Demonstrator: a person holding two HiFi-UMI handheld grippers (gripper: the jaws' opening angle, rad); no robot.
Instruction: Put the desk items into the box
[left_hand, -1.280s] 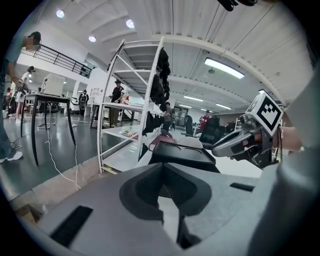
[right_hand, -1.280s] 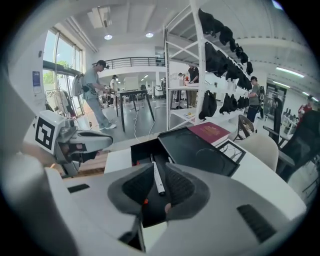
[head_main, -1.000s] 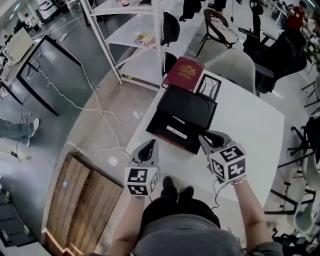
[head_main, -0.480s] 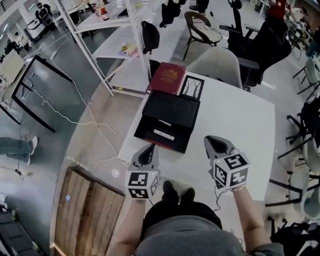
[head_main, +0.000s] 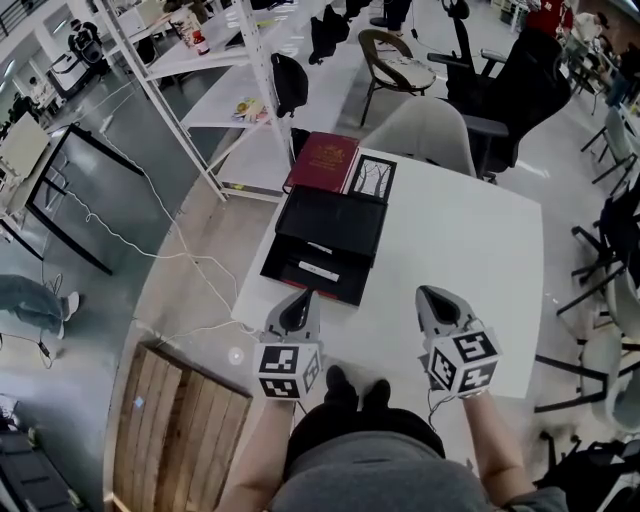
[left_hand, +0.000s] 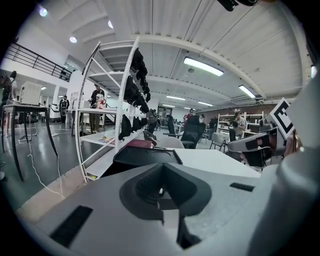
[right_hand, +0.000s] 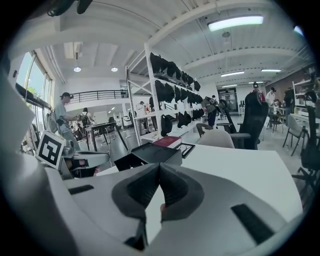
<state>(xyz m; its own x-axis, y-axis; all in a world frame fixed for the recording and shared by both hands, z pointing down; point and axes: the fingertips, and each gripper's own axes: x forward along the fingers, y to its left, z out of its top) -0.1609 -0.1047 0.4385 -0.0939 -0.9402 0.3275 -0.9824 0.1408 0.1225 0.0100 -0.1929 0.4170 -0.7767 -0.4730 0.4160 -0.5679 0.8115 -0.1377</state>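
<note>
An open black box (head_main: 312, 270) with its lid (head_main: 332, 222) folded back lies at the table's left side. A white item rests inside it. Beyond it lie a red book (head_main: 322, 161) and a framed picture (head_main: 370, 178). My left gripper (head_main: 302, 297) is shut and empty, just short of the box's near edge. My right gripper (head_main: 428, 294) hovers over bare table right of the box; its jaws have just been closing, nothing between them. The left gripper view has the left gripper (left_hand: 161, 164) in front of the box (left_hand: 145, 154). The right gripper (right_hand: 160, 165) shows shut, with the box (right_hand: 150, 151) and the red book (right_hand: 167, 141) ahead.
The white table (head_main: 470, 250) stretches right of the box. A beige chair (head_main: 425, 130) stands at its far edge, black office chairs behind it. A white shelf rack (head_main: 200, 90) stands far left. A wooden pallet (head_main: 175, 420) and cables lie on the floor.
Both grippers have drawn back from the box toward the table's near edge. The right gripper, which stood at the box's near right corner, has shut its jaws.
</note>
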